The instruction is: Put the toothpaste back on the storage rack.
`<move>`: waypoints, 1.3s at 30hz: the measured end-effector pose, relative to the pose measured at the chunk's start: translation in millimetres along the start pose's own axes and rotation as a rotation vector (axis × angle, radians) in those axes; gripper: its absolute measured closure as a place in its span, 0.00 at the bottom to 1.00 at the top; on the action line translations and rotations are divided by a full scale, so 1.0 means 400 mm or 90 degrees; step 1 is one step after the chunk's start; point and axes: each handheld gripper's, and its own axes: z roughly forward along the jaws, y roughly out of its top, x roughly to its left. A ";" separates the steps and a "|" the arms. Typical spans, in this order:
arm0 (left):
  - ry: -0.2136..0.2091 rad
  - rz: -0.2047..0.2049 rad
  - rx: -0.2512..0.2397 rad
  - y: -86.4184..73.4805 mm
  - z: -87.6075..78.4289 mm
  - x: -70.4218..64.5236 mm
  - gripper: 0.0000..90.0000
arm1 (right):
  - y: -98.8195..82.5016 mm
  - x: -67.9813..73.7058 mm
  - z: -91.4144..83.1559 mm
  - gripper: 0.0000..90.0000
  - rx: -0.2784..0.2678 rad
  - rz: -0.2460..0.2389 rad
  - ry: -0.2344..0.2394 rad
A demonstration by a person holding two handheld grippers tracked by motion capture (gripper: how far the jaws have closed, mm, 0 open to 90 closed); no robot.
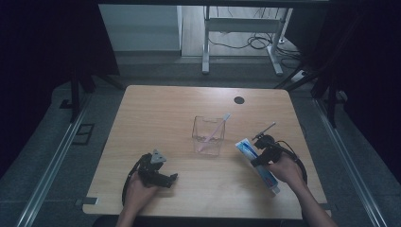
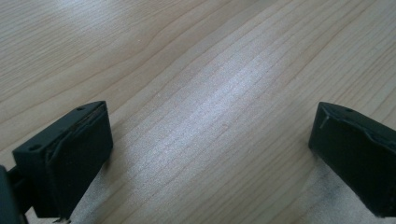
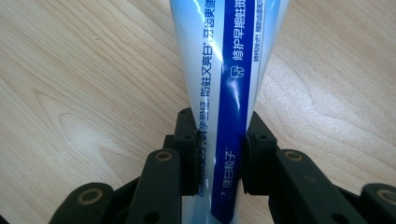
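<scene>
Wood-grain surface, dark curtains either side, desk legs and cables on the floor beyond the far edge. Clear plastic container stands upright near the middle of the surface; inside it I see one pink toothbrush leaning, head poking over the rim toward the far right corner. Right claw is clamped on a blue-and-white toothpaste tube, pads pressing both sides; in the high view the tube sits near the right edge, angled from beside the container toward the near right corner. I can't tell whether it's clear of the surface. Left claw is wide apart, nothing between the pads, resting low by the near edge, left of centre.
</scene>
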 end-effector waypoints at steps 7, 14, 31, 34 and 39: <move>0.000 0.000 0.000 0.000 0.000 0.000 0.00 | -0.007 0.012 -0.033 0.80 -0.043 -0.016 -0.004; 0.000 0.000 0.000 0.000 0.000 0.000 0.00 | -0.010 0.018 -0.052 0.80 -0.076 -0.030 -0.005; 0.001 0.003 -0.001 0.000 0.000 0.001 0.00 | -0.020 0.029 -0.111 0.79 -0.204 -0.044 -0.007; 0.001 0.003 -0.001 0.000 0.000 0.001 0.00 | -0.023 0.030 -0.117 0.79 -0.226 -0.046 -0.008; 0.001 0.003 -0.001 0.000 0.000 0.001 0.00 | -0.025 0.033 -0.124 0.79 -0.254 -0.047 -0.006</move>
